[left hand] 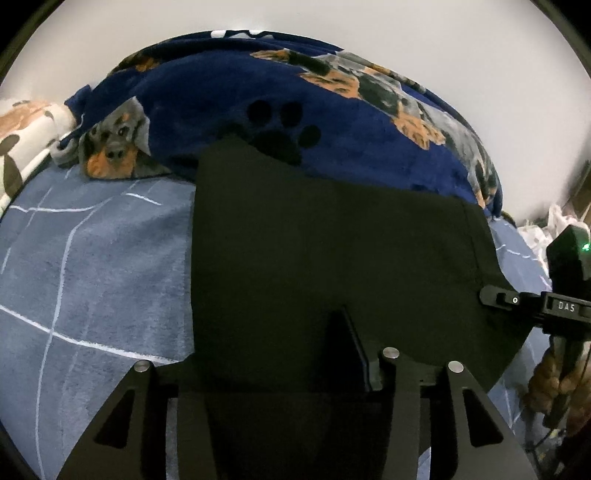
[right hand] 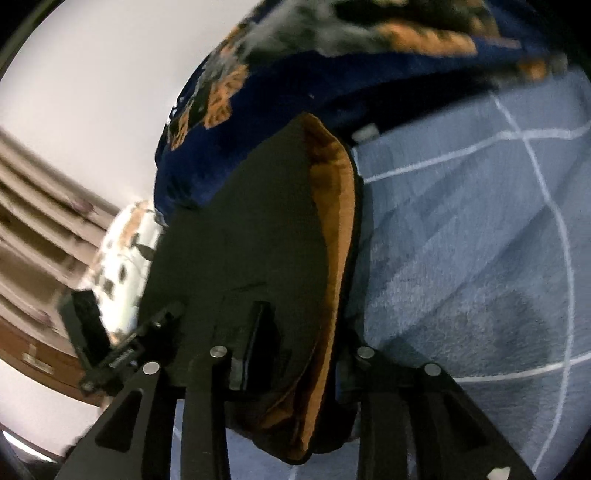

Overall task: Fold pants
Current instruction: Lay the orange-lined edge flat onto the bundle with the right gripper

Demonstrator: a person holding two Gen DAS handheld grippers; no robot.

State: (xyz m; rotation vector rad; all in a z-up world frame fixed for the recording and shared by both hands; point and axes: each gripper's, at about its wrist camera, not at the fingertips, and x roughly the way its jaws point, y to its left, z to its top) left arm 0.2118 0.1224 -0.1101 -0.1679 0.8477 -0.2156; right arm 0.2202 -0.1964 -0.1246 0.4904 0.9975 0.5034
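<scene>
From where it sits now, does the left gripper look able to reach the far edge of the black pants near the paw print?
Probably yes. The left gripper sits over the near part of the pants, and only flat black cloth lies between it and the far edge below the paw-print blanket. The right gripper stays off to the side.

We cannot see the left finger of the left gripper [left hand: 280, 354]; the black pants [left hand: 332, 251] cover it. Their near end runs off the frame. The dog-print blanket [right hand: 369, 33] and far-left shelves [right hand: 40, 206] are smeared by blur.

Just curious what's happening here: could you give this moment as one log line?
pants: black, on blue bedspread | right hand-held gripper: gripping pants edge
</scene>
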